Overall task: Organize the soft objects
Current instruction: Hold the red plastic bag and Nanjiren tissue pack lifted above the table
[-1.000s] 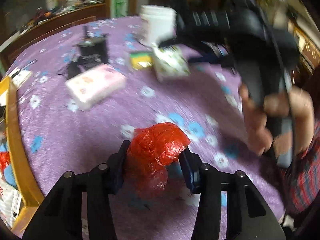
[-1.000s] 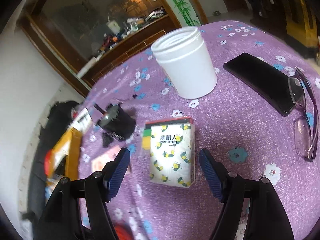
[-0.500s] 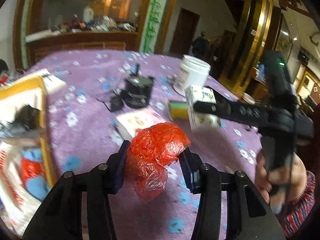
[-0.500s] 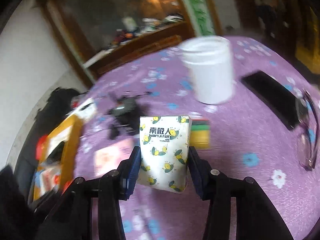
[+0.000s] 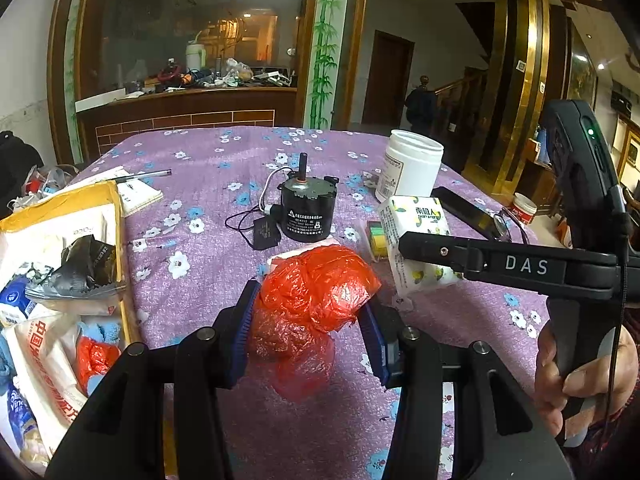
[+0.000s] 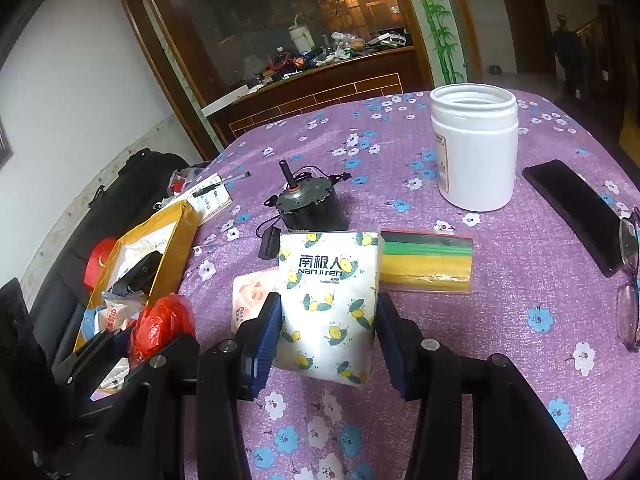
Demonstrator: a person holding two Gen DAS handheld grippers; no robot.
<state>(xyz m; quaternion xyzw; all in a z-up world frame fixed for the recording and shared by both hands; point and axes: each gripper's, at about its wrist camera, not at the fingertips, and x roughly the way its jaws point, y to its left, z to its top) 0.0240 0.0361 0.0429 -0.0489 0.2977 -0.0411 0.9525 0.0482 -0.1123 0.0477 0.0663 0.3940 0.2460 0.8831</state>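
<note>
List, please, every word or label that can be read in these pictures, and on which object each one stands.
"NanJiren", under three Chinese characters: tissue pack held in the right gripper.
"DAS": side of the right gripper's finger.
Label on the black motor: too small to read.
Label on the white jar: too small to read.
Red print on the white bags in the yellow box: mostly hidden.

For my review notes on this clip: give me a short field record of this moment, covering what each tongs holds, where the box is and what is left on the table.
left tongs: shut on red bag
right tongs: just closed on tissue pack, lifted
box: at table's left edge, holds bags and packets
on table: motor, white jar, pink pack, coloured strips, phone, glasses
</note>
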